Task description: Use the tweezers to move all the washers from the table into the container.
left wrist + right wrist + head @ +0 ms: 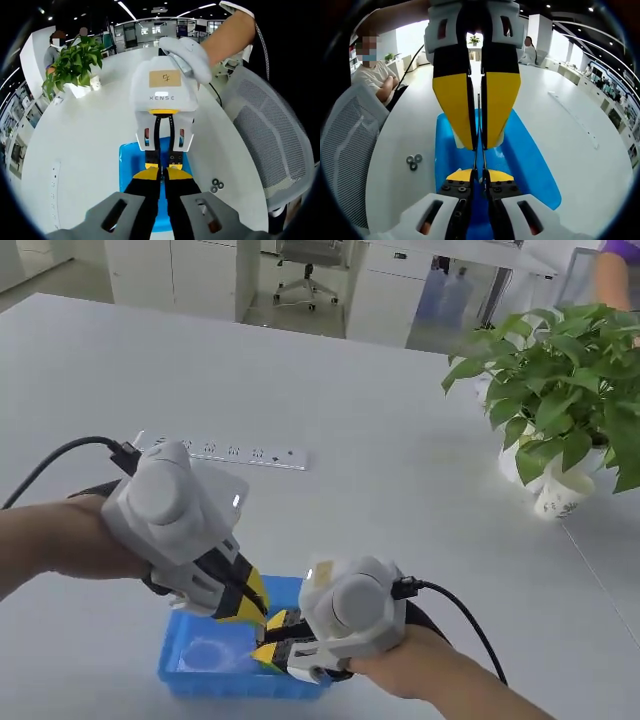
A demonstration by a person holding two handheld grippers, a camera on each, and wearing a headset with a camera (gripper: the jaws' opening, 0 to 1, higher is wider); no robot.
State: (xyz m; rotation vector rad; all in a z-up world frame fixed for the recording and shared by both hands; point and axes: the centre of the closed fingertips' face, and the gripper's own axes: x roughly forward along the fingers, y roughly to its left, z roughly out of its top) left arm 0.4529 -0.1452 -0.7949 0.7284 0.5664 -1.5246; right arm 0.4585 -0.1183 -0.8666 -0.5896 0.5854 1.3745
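1. Lying clustered on the tabletop, three washers sit just beside the blue container, outside its long wall.
2. The tweezers appear as a thin edge-on sliver above the container.
3. The left gripper and right gripper meet tip to tip over the container, fingers of both pinched onto that sliver, likely to settle the grip on the tool.
4. No washer is discernible inside the container; a pale patch on its floor is unclear.
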